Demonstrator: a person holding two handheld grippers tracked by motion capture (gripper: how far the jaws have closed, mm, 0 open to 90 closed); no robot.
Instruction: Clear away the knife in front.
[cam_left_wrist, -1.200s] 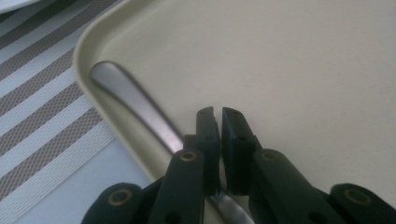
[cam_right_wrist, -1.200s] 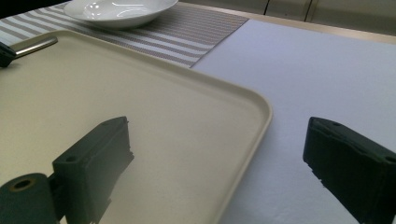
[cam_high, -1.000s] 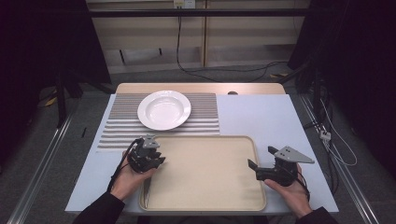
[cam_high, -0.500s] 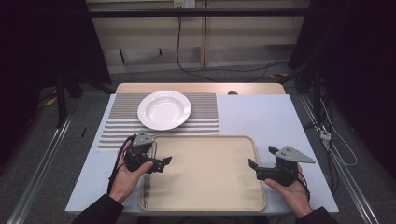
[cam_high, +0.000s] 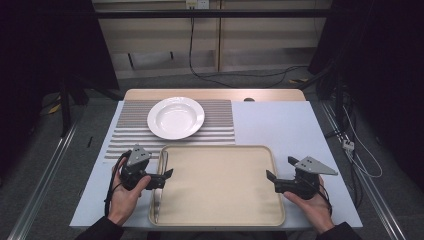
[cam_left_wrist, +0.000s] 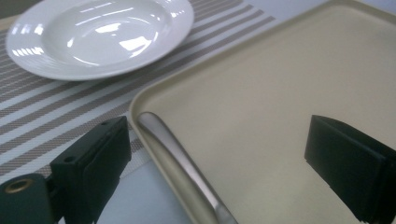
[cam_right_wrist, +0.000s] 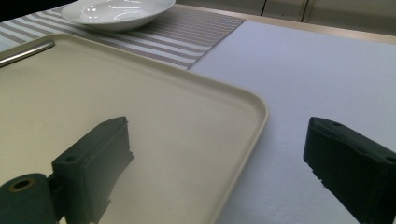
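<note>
Left gripper (cam_high: 167, 174) now turned inward since earlier frame, jaws wide, straddling left rim of tray (cam_high: 220, 220) where metal rod (cam_left_wrist: 182, 163) lies. Right gripper (cam_high: 270, 176) steady, jaws wide over right rim. Risk: smooth round rod rolls, slips from jaws. Tray beige, matte, round-cornered; glossy white plate (cam_high: 175, 117) on ribbed striped mat (cam_high: 125, 135); counter (cam_high: 280, 125) pale.

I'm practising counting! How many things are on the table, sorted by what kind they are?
Plate: 1
Tray: 1
Striped mat: 1
Metal utensil handle lying in the tray: 1
Total: 4
</note>
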